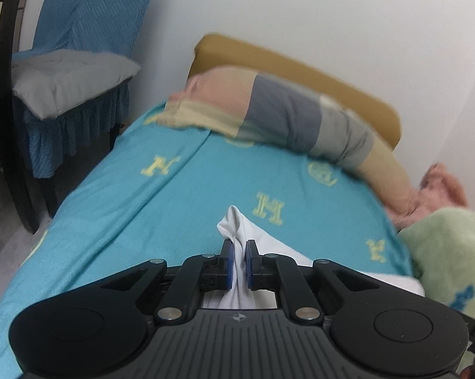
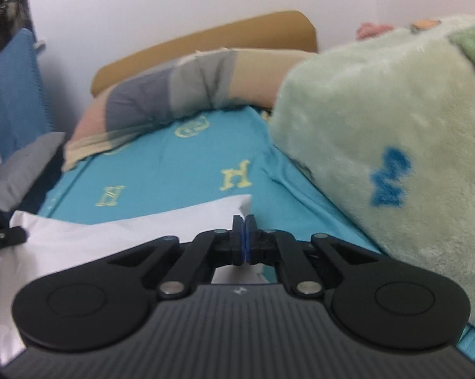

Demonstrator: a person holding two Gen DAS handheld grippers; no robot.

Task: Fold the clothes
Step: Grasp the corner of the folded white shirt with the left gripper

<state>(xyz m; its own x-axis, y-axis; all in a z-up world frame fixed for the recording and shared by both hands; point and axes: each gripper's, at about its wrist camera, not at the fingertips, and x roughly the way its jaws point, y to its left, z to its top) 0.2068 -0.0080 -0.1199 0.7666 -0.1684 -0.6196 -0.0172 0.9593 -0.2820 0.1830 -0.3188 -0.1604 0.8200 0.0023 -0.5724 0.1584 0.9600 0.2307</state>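
Observation:
A white garment (image 1: 237, 227) lies on a bed with a turquoise sheet (image 1: 161, 195) printed with yellow letters. My left gripper (image 1: 240, 246) is shut on a bunched fold of the white garment, which pokes up between its blue-padded fingers. In the right wrist view the same white garment (image 2: 117, 230) spreads to the left over the sheet (image 2: 174, 158). My right gripper (image 2: 245, 221) is shut on the garment's far right corner edge. The cloth stretches between the two grippers.
A patchwork pillow (image 1: 281, 113) lies against a mustard headboard (image 1: 269, 53) at the bed's far end. A fluffy pale green blanket (image 2: 395, 145) is heaped on the right. A blue-covered chair with a grey cushion (image 1: 67, 79) stands left of the bed.

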